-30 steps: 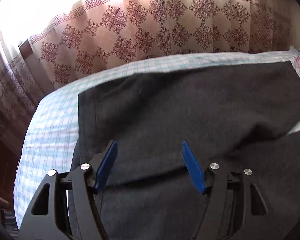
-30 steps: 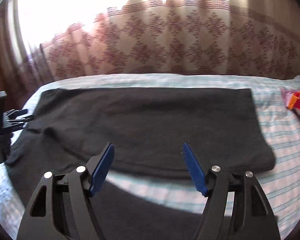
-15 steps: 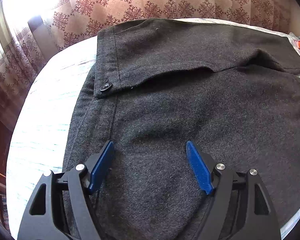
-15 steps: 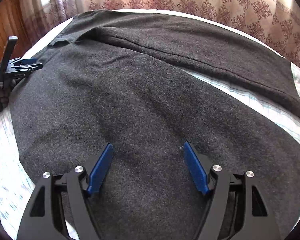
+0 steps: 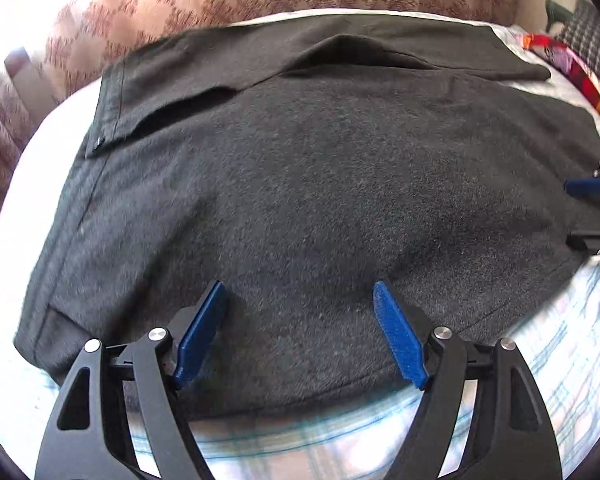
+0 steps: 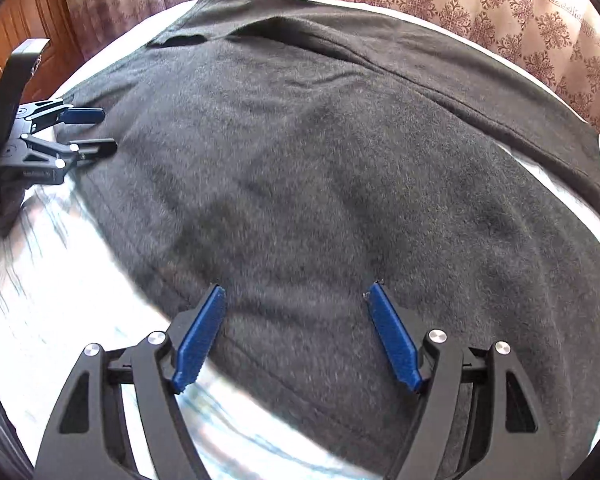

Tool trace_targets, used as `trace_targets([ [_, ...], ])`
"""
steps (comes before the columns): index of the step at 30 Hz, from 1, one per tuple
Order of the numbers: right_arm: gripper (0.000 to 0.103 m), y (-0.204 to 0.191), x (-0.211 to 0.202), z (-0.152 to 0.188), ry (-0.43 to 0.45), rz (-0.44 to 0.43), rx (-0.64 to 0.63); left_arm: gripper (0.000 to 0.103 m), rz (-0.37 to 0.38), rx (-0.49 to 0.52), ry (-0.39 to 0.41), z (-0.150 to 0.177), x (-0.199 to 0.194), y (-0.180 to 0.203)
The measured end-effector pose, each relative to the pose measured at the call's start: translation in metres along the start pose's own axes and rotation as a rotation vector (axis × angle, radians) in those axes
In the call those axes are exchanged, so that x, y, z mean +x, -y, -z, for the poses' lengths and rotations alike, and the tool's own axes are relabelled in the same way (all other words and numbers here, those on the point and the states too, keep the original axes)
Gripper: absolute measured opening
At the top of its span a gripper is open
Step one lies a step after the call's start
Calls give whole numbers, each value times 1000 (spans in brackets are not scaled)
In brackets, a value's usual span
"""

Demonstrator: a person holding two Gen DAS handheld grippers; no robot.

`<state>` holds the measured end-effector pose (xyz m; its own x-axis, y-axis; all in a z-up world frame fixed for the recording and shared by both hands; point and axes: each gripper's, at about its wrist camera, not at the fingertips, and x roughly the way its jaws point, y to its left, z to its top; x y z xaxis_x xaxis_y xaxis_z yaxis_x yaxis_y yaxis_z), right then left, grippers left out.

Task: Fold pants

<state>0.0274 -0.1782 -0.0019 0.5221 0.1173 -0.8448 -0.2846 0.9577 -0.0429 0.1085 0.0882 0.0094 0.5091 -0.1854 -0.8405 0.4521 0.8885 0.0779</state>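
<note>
The dark grey pants (image 5: pixel 300 184) lie spread on the checked bed (image 5: pixel 540 360), long axis running left to right across both frames. Left gripper (image 5: pixel 298 330) hovers released over the lower hem edge; right gripper (image 6: pixel 296 330) likewise, its jaws opening with nothing clamped, cloth just beyond both fingers

Dark grey pants (image 5: pixel 308 184) lie flat across the checked bedsheet (image 5: pixel 340 436). Waistband button (image 5: pixel 98 143) visible; far leg folded over.
</note>
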Motion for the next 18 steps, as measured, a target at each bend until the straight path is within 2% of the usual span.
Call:
trace_targets([
  [2,74,2,-4,5,-8,-6,5,79,10,34,-6,4,-2,0],
  [5,74,4,-9,7,-6,-11,2,79,23,20,6,6,-6,0],
  [7,74,14,-18,4,28,0,47,79,8,6,9,5,-11,4],
  [11,74,61,-43,10,115,142,141,79,79,-32,57,-7,-33,17],
  [15,74,127,-53,25,100,252,282,79,128,1,82,-23,-32,52],
  [18,74,161,-51,44,65,319,319,86,139,17,59,-28,-22,72],
])
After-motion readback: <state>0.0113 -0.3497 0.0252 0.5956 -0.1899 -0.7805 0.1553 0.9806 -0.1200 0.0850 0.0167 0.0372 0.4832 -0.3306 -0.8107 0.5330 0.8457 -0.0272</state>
